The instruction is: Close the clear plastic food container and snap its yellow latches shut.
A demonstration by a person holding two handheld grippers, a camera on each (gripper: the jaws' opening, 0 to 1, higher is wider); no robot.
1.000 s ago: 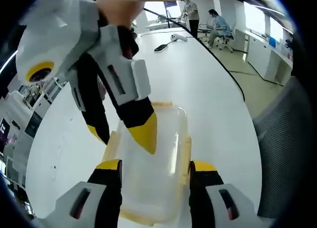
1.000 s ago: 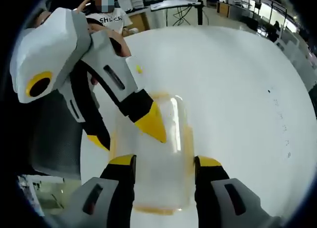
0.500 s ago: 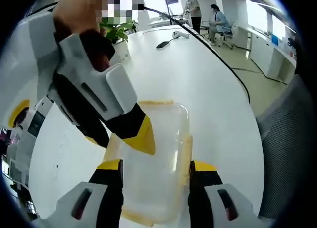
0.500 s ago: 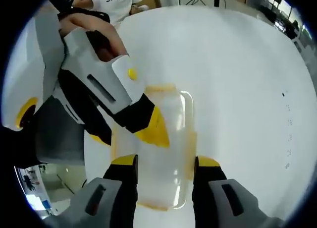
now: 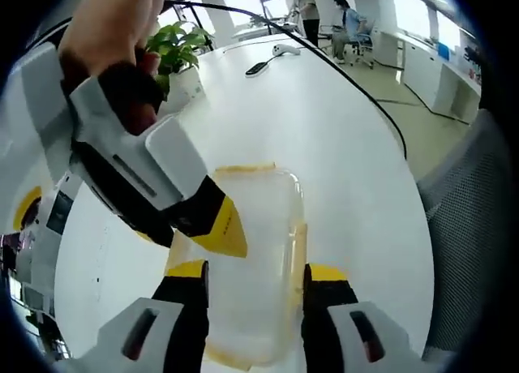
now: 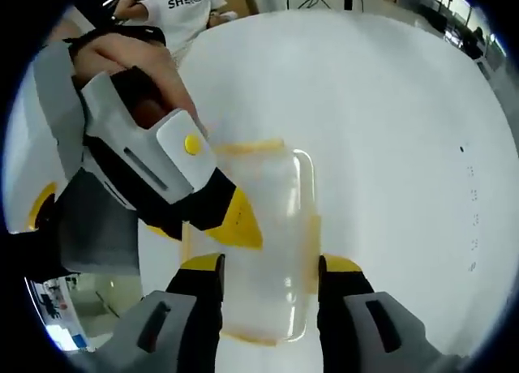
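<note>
- Clear plastic food container (image 5: 247, 263) sits flat on the white desk (image 5: 340, 146), lid on; in both views it lies lengthwise between that view's own jaws.
- Left hand-held gripper (image 5: 247, 277): jaws spread, 1 on each long side of the container, close to the yellow latches (image 5: 298, 245). Contact cannot be told. Probably straddling to keep the box from sliding while the other side gets pressed.
- Right hand-held gripper (image 6: 266, 267): jaws also spread, flanking the container from the opposite end; nothing pinched.
- In the left gripper view the right hand-held gripper comes in from upper left, yellow tip over the lid's left edge, looks set to push down there.
- In the right gripper view the left hand-held gripper comes in the same way, yellow tip over the left long edge.
- Latch state is not clear: yellow strips run along both long sides, snapped or not cannot be told through the clear plastic.
- Judgement: lid-closing is done, latching is in hand; next move needs downward pressure on a side latch with the box braced.
- Risk: light box skids on the smooth desk.
</note>
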